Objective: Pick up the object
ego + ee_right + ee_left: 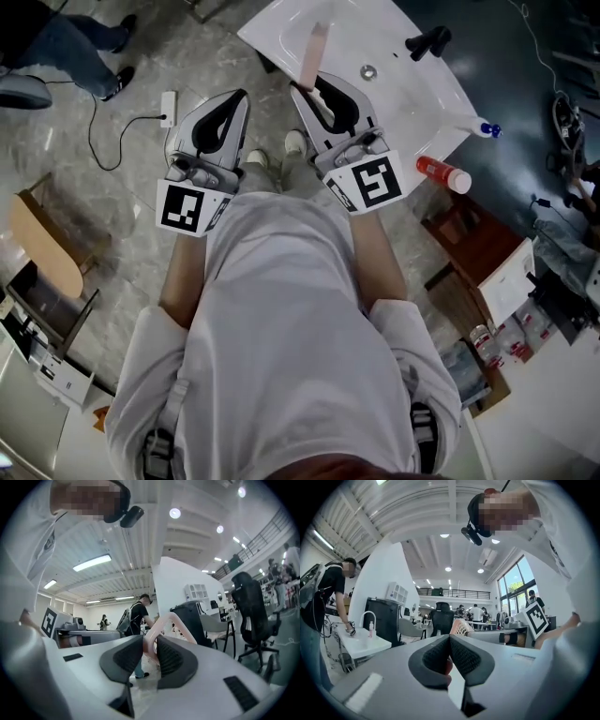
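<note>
A pink plastic piece [316, 49] with an open lattice and a looped rim sticks up from my right gripper [305, 89], which is shut on its rim. In the right gripper view the pink loop [174, 619] rises between the two dark pads of that gripper [150, 641]. The same pink lattice [462, 627] shows just past my left gripper [450, 639] in its own view. My left gripper [242, 97] is held beside the right one, its pads meeting at the tips with nothing between them.
A white washbasin counter [394, 89] with a black tap [427, 41] stands ahead on the right. A red bottle [442, 174] and a blue-capped bottle [483, 128] lie by its edge. A person's legs [66, 47] and a power strip [169, 105] are at the upper left.
</note>
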Demonstrator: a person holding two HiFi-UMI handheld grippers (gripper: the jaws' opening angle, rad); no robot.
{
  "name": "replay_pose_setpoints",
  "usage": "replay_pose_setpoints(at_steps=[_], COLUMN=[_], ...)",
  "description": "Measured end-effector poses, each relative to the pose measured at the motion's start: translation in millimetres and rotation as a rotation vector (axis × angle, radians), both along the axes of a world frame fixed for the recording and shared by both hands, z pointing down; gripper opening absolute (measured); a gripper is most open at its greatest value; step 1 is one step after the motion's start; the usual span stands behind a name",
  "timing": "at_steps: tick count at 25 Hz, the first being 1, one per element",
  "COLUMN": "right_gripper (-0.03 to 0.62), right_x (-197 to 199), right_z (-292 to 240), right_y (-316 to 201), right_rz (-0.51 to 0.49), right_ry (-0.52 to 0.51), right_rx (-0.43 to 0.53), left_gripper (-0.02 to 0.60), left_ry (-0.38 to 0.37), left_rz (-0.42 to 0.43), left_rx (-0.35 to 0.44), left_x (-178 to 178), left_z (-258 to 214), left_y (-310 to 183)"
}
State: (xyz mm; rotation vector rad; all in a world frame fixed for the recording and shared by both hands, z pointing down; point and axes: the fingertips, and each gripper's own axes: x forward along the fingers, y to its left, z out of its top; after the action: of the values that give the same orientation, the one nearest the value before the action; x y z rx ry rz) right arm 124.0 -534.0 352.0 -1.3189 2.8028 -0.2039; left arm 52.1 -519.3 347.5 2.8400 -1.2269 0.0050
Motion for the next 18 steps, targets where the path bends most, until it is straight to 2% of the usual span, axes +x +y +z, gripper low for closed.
replay_pose_setpoints(at_steps=[6,10,13,18], right_gripper=[0.094,0.094,0.092,0.092], right_x=[21.1,38.1,48.2,62.2], right_z=[-44.0,-45.2,-36.7,-44.3], right_y=[13.0,16.5,8.8,7.8], right_rz=[0.092,0.145,0.193,0.252], right_ry=[0.051,0.028,0.054,0.076], right_rx=[0.129,0.124,0.094,0.108], left_gripper=[0.001,0.0,0.0,0.002], left_ry=[0.014,0.014,0.022,0.02], left_rz=[0.029,0.064,0.092,0.135], left_rx=[0.055,0.068,0.069,0.074], left_x=[12.4,23.2,31.6,48.1], left_z=[-27.9,-32.1,-33.5,-36.5], left_y=[-3.5,-2.1,-1.4,3.6])
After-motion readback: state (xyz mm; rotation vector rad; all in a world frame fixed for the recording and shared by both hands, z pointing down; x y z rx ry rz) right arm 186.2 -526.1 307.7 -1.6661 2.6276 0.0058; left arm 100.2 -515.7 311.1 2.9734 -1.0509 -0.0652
